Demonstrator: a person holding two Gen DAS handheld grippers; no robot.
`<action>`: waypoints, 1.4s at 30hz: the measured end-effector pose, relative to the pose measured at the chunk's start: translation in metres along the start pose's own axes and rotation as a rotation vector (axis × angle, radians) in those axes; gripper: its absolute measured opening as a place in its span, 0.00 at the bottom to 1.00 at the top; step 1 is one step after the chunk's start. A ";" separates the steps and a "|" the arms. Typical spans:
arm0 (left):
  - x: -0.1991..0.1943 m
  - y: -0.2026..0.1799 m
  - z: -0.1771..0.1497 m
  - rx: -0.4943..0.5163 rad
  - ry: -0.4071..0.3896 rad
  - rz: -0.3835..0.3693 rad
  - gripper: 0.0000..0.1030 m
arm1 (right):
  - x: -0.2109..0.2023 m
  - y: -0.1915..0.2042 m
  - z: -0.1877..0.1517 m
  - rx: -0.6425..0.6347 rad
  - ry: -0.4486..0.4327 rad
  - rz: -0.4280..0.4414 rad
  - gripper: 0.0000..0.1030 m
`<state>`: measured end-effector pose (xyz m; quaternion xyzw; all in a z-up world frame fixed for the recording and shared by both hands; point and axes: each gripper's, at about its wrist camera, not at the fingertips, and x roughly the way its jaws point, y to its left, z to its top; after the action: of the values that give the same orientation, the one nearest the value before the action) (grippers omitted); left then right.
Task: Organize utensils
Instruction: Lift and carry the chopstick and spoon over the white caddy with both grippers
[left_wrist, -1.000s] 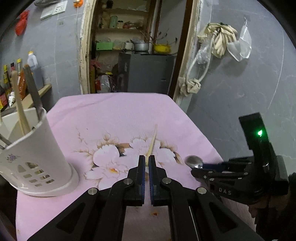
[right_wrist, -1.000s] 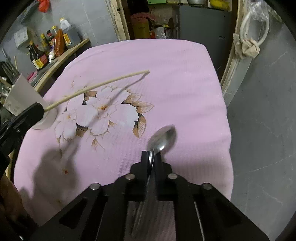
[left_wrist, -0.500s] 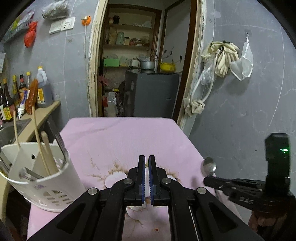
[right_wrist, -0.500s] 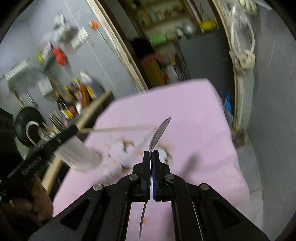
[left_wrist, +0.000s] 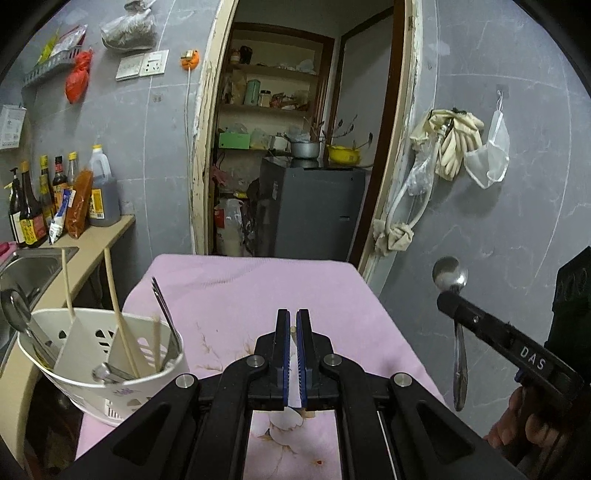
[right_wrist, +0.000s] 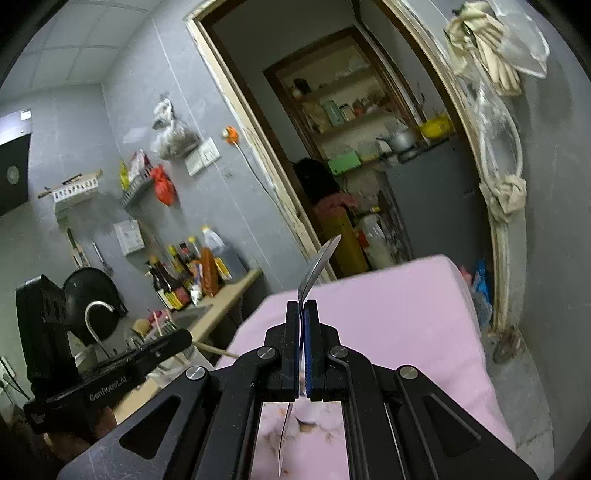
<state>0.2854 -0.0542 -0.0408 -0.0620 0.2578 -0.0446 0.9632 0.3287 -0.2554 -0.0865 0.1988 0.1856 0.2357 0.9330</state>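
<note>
Right tool (right_wrist: 302, 314) pinching spoon (left_wrist: 450, 275); left tool (left_wrist: 293, 325) apparently pinching chopstick (right_wrist: 216, 350).

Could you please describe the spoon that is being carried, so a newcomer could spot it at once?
Past the pink tablecloth's right edge, the right gripper pinches a metal spoon. Its bowl points up, unlike the utensils in the white holder.
</note>
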 end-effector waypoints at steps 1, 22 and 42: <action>-0.004 0.001 0.002 0.000 -0.010 0.001 0.04 | -0.001 0.002 0.003 -0.001 -0.007 0.004 0.02; -0.098 0.064 0.063 -0.027 -0.094 0.037 0.04 | 0.023 0.110 0.038 -0.110 -0.065 0.063 0.02; -0.179 0.172 0.094 -0.083 -0.183 0.094 0.04 | 0.076 0.212 0.024 -0.107 -0.104 0.181 0.02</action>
<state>0.1874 0.1462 0.1029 -0.0936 0.1730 0.0174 0.9803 0.3241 -0.0515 0.0115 0.1765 0.1056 0.3179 0.9255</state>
